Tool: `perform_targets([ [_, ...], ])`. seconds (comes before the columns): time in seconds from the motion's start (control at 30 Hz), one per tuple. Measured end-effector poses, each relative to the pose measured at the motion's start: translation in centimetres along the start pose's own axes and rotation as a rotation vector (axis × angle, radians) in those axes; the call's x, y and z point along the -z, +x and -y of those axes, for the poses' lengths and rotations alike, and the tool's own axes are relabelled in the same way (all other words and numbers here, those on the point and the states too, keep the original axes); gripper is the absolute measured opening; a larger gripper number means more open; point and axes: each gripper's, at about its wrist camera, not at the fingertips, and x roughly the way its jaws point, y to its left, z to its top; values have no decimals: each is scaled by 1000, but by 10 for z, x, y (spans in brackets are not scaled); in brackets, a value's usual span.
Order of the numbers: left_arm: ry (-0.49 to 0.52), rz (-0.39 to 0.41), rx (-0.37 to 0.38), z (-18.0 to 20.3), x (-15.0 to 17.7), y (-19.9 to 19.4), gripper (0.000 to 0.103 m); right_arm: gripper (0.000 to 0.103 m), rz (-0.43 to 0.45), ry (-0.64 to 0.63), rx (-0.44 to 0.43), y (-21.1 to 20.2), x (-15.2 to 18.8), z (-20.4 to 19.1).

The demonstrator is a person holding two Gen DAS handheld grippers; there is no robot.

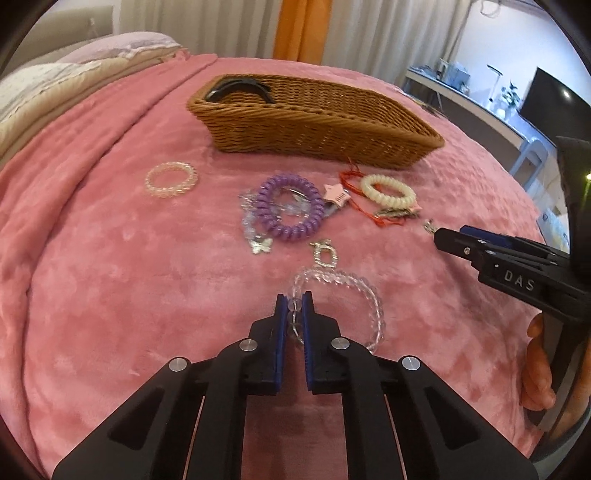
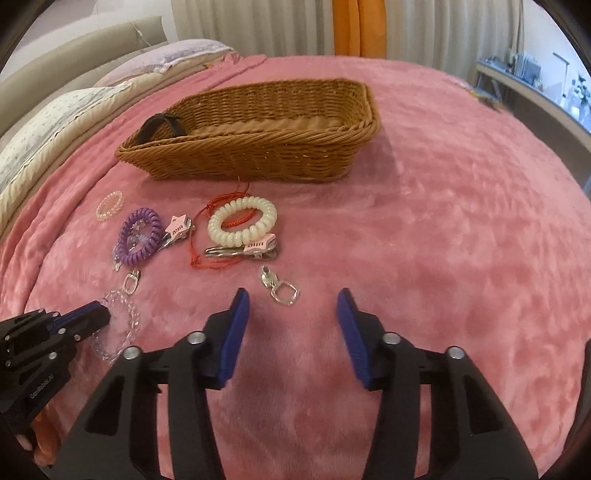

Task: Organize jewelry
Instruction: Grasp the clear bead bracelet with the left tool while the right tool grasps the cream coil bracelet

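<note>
1. Your left gripper is pinching the clear bracelet on the pink blanket.
2. Your right gripper is spread, nothing between, silver clasp just ahead.
3. Basket sits behind everything.

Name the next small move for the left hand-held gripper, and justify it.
Probably lift: the left hand-held gripper is shut on the clear bead bracelet, which lies on the pink blanket. Raising it would free it to carry toward the wicker basket.

Home bedroom: bed, pillows, curtains.
</note>
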Motion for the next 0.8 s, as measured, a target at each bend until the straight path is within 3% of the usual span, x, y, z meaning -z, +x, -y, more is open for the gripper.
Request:
perform_targets([
  [0.23,-48,24,-5,-20,-4,-4,6,40,23,-50,-20,2,-15,-14],
  [0.57,-85,31,3,-39,-8,-6,6,40,-20,34,-10,37,-50,-14],
  [0.73,-77,15,38,-40,-7,-5,6,14,-24,-11,2,42,-52,-24],
  [0.8,-72,14,46,-40,-6,-6,6,12,-21,-17,1,40,-50,-27],
])
